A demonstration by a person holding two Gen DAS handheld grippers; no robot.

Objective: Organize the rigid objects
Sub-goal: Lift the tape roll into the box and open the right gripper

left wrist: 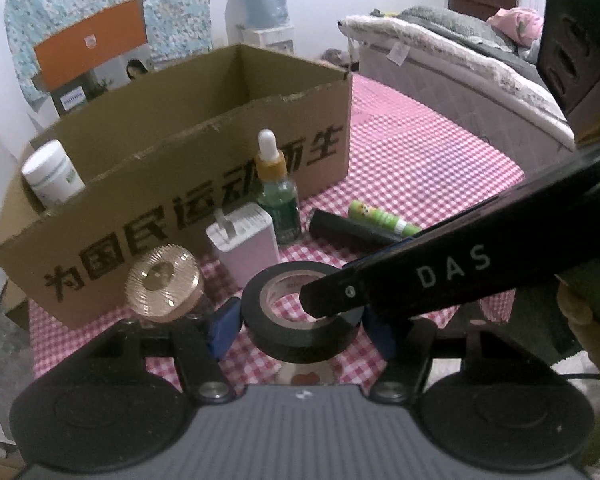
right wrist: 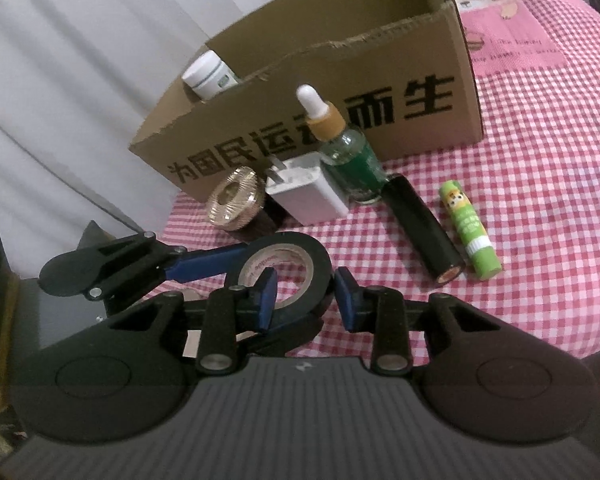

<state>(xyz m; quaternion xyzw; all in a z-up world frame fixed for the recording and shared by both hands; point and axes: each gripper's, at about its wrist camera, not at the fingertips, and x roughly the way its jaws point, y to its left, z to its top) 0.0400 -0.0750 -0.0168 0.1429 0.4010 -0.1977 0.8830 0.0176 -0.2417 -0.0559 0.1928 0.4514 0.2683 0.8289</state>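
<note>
A black tape roll (left wrist: 300,340) (right wrist: 320,260) hangs just above the pink checked cloth, and both grippers hold it. My left gripper (left wrist: 302,330) clamps its outer sides between blue pads (left wrist: 224,328), shut on it. My right gripper (right wrist: 306,300) pinches the roll's wall, one pad inside the hole and one outside. In the left wrist view one of its fingers (left wrist: 420,276) reaches into the hole. Behind stand a gold-lidded jar (left wrist: 162,280) (right wrist: 236,204), a white charger (left wrist: 246,240) (right wrist: 304,196), a green dropper bottle (left wrist: 278,196) (right wrist: 348,160), a black cylinder (left wrist: 352,232) (right wrist: 424,232) and a green glue stick (left wrist: 384,218) (right wrist: 468,232).
An open cardboard box (left wrist: 204,184) (right wrist: 420,100) stands behind the row, with a white jar (left wrist: 52,176) (right wrist: 210,74) in its left end. The cloth (left wrist: 420,152) stretches to the right. A bed (left wrist: 460,80) lies at the back right.
</note>
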